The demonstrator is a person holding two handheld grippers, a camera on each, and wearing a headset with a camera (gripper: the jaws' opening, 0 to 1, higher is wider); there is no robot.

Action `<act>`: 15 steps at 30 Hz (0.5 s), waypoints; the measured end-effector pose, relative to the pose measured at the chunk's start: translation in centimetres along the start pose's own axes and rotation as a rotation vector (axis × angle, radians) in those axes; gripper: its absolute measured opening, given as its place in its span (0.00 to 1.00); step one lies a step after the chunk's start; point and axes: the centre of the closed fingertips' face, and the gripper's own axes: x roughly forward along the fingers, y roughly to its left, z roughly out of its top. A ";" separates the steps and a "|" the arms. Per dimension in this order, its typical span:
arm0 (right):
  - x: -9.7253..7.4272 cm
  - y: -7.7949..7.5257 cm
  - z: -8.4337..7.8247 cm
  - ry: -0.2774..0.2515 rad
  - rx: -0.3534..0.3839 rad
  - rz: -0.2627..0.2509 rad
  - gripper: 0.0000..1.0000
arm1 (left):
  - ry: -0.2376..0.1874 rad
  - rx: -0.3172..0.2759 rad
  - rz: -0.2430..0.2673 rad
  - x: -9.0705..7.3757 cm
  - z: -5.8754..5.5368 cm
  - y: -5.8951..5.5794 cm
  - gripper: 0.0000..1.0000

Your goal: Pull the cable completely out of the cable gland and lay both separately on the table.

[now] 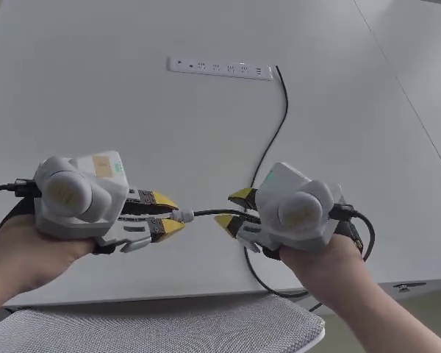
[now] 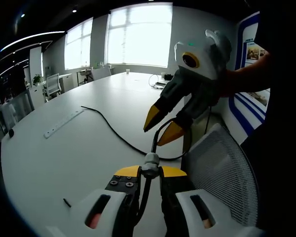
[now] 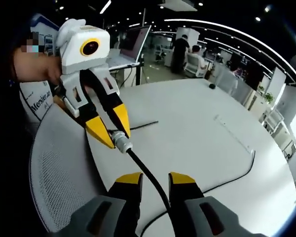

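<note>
Nearest, the left gripper [image 1: 169,214] jaws clamp the cable gland [image 1: 182,215] above the desk [image 1: 117,118], and the cable [image 1: 209,213] runs to the right gripper [image 1: 234,209]. Left gripper view: the gland sits between the yellow tips. Right gripper view: jaws apart, cable passing between, seemingly unpinched.

The left hand [image 1: 22,250] wraps the back of the left claw [image 1: 171,213], which points toward the person's right. Its yellow-tipped jaws are closed on the cable gland [image 1: 182,215]. The right hand [image 1: 320,257] holds the right claw [image 1: 231,207] pointing back at it, jaws parted, with the cable [image 1: 209,213] running through the gap and neither jaw seeming to press it. The two sets of tips face each other, near but apart. The right forearm [image 1: 386,316] comes in from the lower right.
</note>
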 end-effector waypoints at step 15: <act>0.6 2.2 0.8 0.024 -0.165 0.056 0.10 | 0.000 0.002 -0.007 0.3 0.3 -0.7 0.15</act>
